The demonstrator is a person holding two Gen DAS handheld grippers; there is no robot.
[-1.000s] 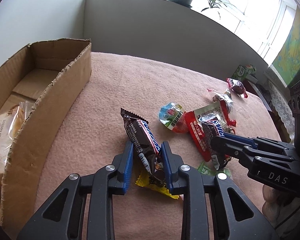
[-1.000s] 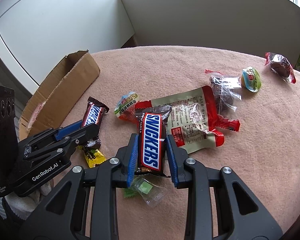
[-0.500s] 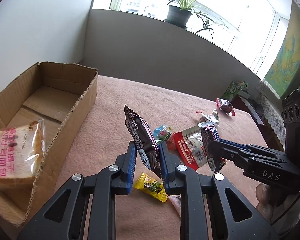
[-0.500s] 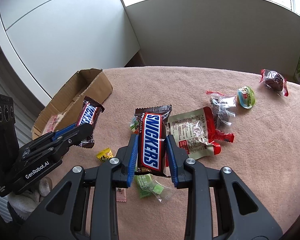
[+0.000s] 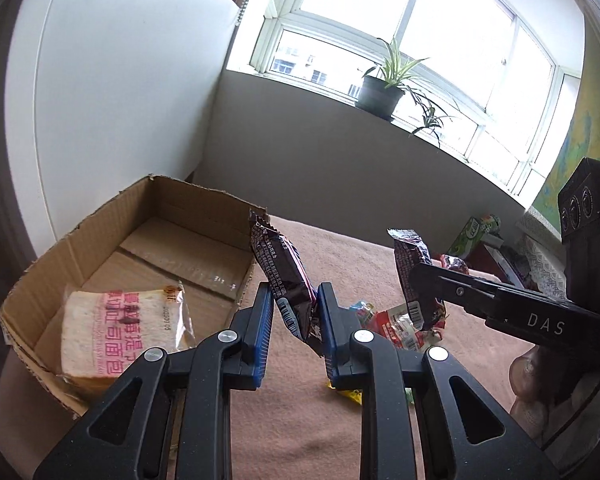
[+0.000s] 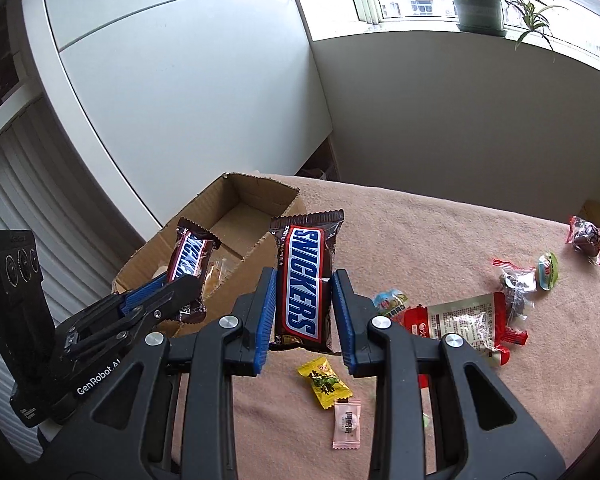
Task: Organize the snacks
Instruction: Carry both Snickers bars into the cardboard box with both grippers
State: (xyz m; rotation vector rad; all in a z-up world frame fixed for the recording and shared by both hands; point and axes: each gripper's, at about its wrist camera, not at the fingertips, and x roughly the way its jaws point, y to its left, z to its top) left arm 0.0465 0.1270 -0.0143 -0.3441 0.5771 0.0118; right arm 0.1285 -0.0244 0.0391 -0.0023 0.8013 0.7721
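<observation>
My left gripper (image 5: pixel 294 312) is shut on a brown Snickers bar (image 5: pixel 282 276), held tilted in the air beside the open cardboard box (image 5: pixel 204 196). A wrapped bread pack (image 5: pixel 112 328) lies inside the box. My right gripper (image 6: pixel 303 300) is shut on a second Snickers bar (image 6: pixel 303 280), upright with the label facing the camera, above the pink tablecloth (image 6: pixel 440 232). In the right wrist view the left gripper (image 6: pixel 168 292) and its bar (image 6: pixel 190 258) hang over the box (image 6: pixel 252 200). In the left wrist view the right gripper (image 5: pixel 428 276) carries its bar (image 5: pixel 414 276).
Loose snacks lie on the cloth: a yellow candy (image 6: pixel 324 382), a pink candy (image 6: pixel 347 424), a red and white pouch (image 6: pixel 460 324), a clear bag of dark snacks (image 6: pixel 516 284), a green jelly cup (image 6: pixel 548 270) and a red-wrapped sweet (image 6: pixel 586 238). A potted plant (image 5: pixel 382 92) stands on the windowsill.
Both grippers have risen off the table with their Snickers bars and shifted toward the cardboard box. The cameras tilted up, so the window and more of the box interior show.
</observation>
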